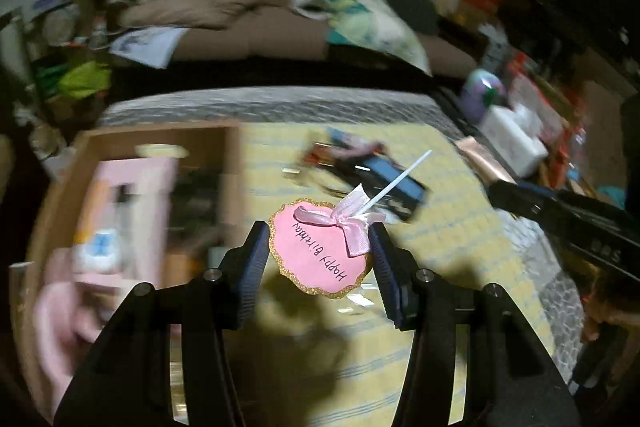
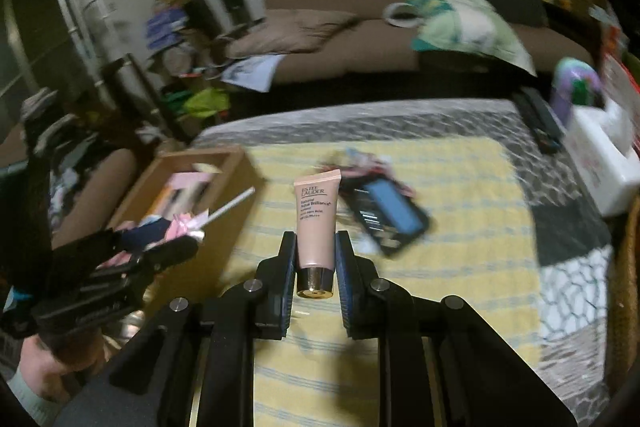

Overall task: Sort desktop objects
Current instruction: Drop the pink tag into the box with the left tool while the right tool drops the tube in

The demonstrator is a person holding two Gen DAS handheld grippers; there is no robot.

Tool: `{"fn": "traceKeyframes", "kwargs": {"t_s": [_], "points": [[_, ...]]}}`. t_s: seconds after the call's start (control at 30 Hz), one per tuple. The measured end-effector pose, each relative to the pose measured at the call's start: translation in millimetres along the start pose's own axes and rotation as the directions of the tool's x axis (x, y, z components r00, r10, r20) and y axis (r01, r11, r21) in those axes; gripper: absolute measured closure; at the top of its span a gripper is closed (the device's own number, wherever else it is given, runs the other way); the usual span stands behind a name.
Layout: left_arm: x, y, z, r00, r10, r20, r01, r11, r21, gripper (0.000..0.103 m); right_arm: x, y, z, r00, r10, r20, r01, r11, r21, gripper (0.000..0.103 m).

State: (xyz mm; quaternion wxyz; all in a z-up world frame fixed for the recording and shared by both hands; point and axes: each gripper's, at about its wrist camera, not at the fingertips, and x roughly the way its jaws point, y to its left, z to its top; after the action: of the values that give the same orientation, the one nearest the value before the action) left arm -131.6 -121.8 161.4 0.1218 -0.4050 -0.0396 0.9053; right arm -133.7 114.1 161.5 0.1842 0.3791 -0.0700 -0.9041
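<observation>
Left gripper (image 1: 318, 259) clamped on topper (image 1: 320, 247), lifted over the worktop (image 1: 440, 247). Right gripper (image 2: 315, 263) clamped on tube (image 2: 316, 223), also lifted. Box (image 2: 236, 163) at left partly filled. Remaining on worktop: palette (image 2: 390, 213) and small clutter. Sorting apparently midway.

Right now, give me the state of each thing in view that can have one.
Left gripper: shut on the birthday topper, held off the cloth.
Right gripper: shut on the cosmetic tube, cap toward the camera.
Wooden box: open-topped, holding items.
Dark palette: lying flat on the yellow cloth.
</observation>
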Motion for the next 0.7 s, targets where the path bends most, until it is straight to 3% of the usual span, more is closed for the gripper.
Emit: {"fn": "traceKeyframes", "kwargs": {"t_s": [0.13,0.4,0.53,0.7], "points": [[-17.6,69.1,6.8,0.996,0.09,0.019,-0.088,0.992,-0.085,0.055,27.4,57.7,12.7,0.997,0.072,-0.024,-0.073,0.997,-0.03,0.085],[2.2,180.8,2.3,0.978,0.205,-0.034,-0.207,0.956,-0.207,0.055,146.0,155.9,37.3,0.979,0.162,-0.127,-0.165,0.986,-0.02,0.085],[15.1,202.1,-1.8,0.975,0.217,-0.056,-0.224,0.949,-0.221,0.055,204.8,184.6,48.1,0.973,0.15,-0.176,-0.156,0.987,-0.025,0.085],[24.7,210.6,-6.5,0.962,0.266,-0.067,-0.274,0.942,-0.193,0.055,244.9,189.7,52.6,0.97,0.118,-0.214,-0.125,0.992,-0.02,0.085]]}}
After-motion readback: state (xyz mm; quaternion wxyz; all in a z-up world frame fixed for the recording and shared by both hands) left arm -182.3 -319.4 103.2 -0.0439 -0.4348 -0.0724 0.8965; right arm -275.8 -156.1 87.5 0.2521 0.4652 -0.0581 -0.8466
